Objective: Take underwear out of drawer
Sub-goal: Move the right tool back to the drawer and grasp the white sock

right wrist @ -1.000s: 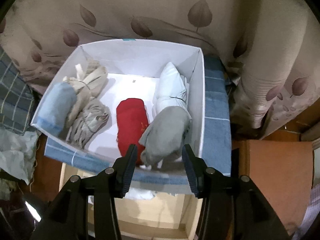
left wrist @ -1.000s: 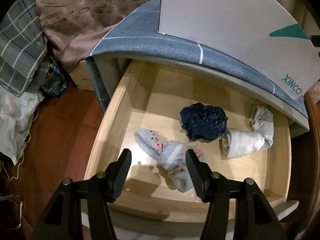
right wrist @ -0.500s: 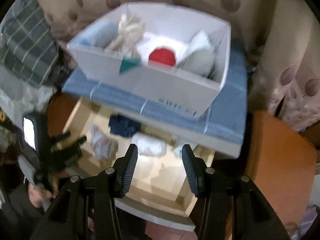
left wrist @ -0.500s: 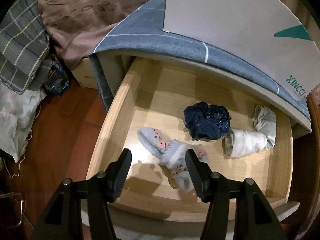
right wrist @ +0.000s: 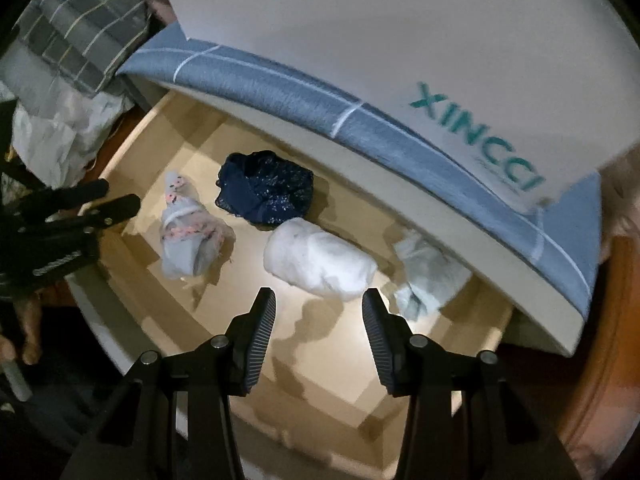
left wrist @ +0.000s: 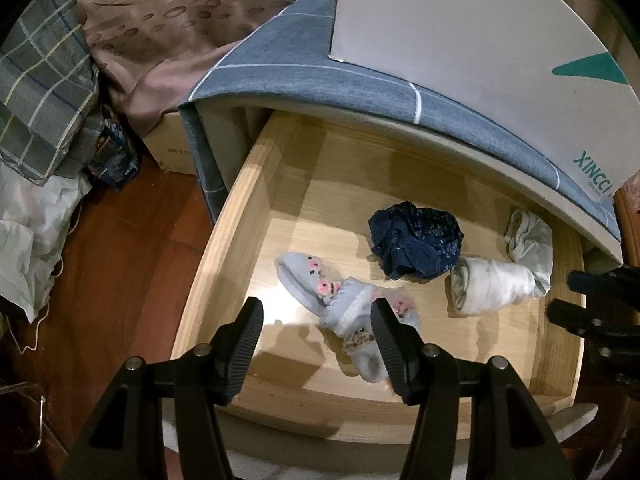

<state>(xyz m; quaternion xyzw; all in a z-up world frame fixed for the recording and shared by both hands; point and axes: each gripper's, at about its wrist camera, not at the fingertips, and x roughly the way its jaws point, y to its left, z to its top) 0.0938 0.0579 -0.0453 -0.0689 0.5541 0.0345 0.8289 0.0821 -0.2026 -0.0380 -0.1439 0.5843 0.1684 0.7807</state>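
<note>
right gripper (right wrist: 318,320): black two-finger, jaws parted, nothing between them; hangs over drawer front, just short of the white roll
left gripper (left wrist: 316,330): black, jaws wide apart, grips nothing; above front-left of drawer, floral socks below its right finger
drawer (left wrist: 224,248): light wooden pull-out drawer, open
white rolled cotton underwear (right wrist: 320,260): mid-drawer toward the right side, lying flat
navy crumpled lace underwear (right wrist: 266,188): toward the back edge, touching the white roll
pale blue floral socks (right wrist: 188,232): left-centre
pale grey-green knotted cloth (right wrist: 428,276): right side, near back corner
white cardboard box with teal lettering (right wrist: 400,40): on blue cloth-covered top above drawer
</note>
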